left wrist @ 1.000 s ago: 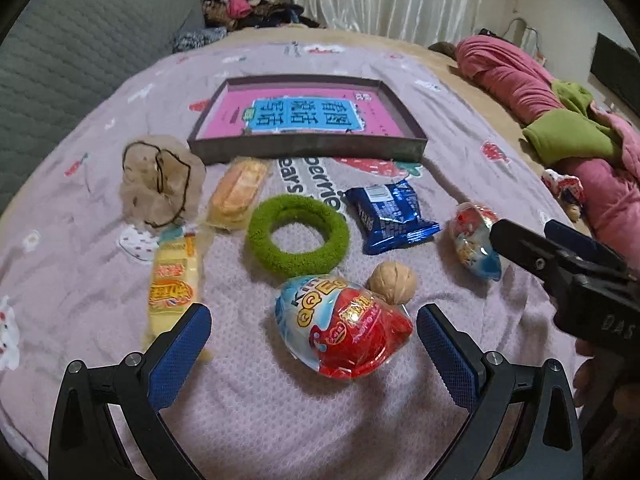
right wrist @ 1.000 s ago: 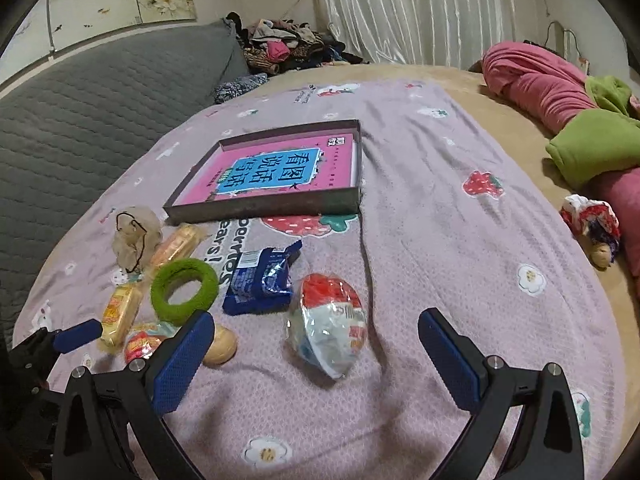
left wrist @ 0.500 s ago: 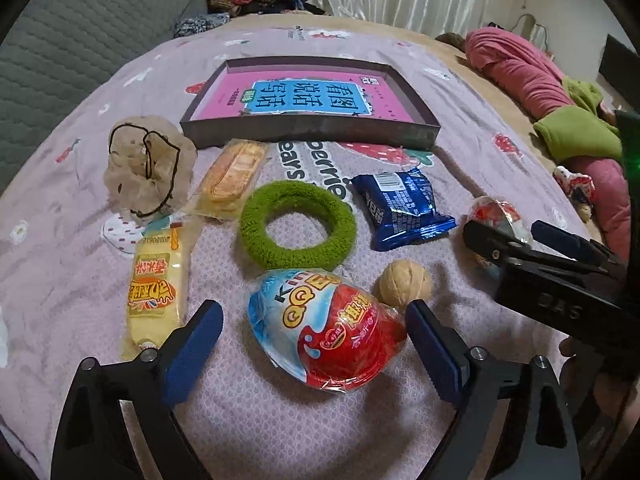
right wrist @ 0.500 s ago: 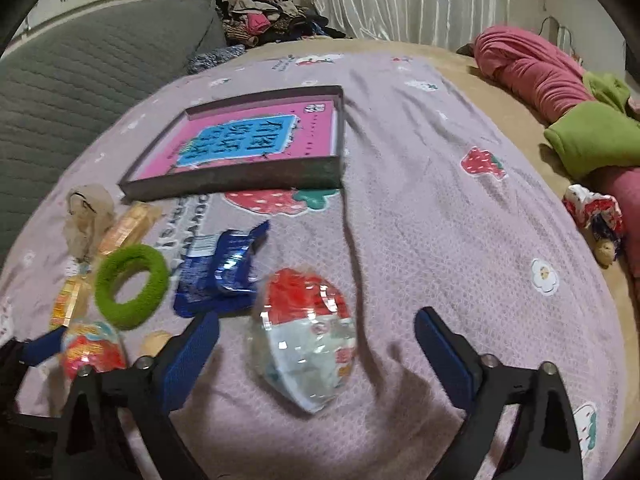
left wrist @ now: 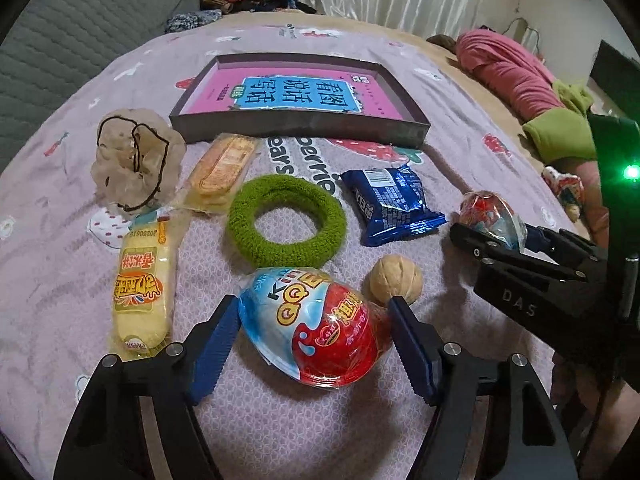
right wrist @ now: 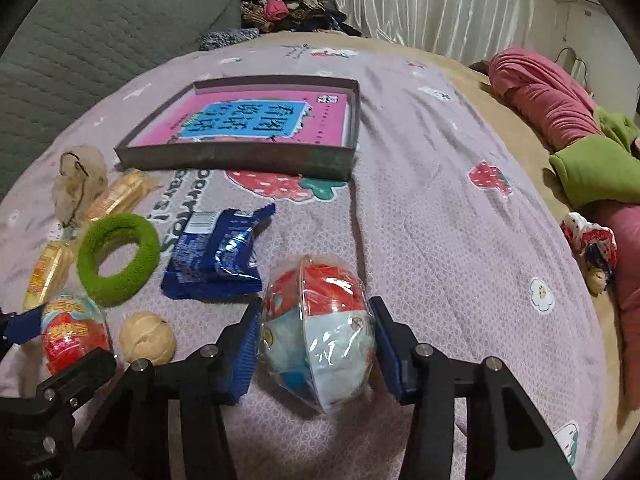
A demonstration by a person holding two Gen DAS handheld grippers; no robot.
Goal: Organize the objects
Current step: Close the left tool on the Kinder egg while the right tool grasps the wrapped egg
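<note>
Two foil-wrapped toy eggs lie on the purple bedspread. The red and blue egg [left wrist: 316, 328] sits between the pads of my left gripper [left wrist: 312, 307]; its jaws are closing and both pads touch the wrapper. My right gripper [right wrist: 314, 306] is closing on the second egg [right wrist: 316, 332], pads pressed against its sides. A dark shallow box [left wrist: 296, 130] holding a pink book stands further back. Between lie a green ring [left wrist: 256, 248], a blue packet [left wrist: 390, 208], a walnut [left wrist: 396, 280], a yellow snack [left wrist: 142, 292], an orange biscuit pack [left wrist: 222, 168] and a beige scrunchie [left wrist: 136, 160].
Pink and green bedding [right wrist: 560, 120] is piled along the right side, with a small doll [right wrist: 592, 244] beside it. A grey padded headboard [right wrist: 80, 48] rises on the left. Clothes are heaped at the far end by the curtain.
Both pairs of jaws have narrowed from wide apart to touching their eggs. The right gripper has come down and closer over its egg; the left has barely moved.
</note>
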